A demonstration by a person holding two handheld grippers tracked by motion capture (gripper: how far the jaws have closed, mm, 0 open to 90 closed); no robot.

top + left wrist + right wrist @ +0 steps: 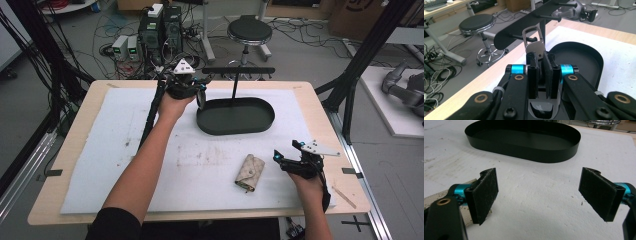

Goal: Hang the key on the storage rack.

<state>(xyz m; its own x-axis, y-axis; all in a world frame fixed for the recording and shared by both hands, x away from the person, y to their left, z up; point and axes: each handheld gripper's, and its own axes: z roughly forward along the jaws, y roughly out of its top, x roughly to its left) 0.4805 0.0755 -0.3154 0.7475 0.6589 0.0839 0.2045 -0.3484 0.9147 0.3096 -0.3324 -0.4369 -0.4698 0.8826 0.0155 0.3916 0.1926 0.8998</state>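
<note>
While clamped in the left hand-held gripper (pixel 541 72), silver metal clip (pixel 534 42), rectangular loop upright, right hand-held gripper (pixel 539 195) apart.

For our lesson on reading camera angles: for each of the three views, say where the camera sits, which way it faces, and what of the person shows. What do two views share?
High view: above the person's side, looking forward and down on the table; both forearms show.
Left gripper view: rides the left gripper, facing the black stand; jaws shut on a metal clip.
Right gripper view: rides the right gripper, low over the white mat; jaws open.
All share the black tray.
</note>
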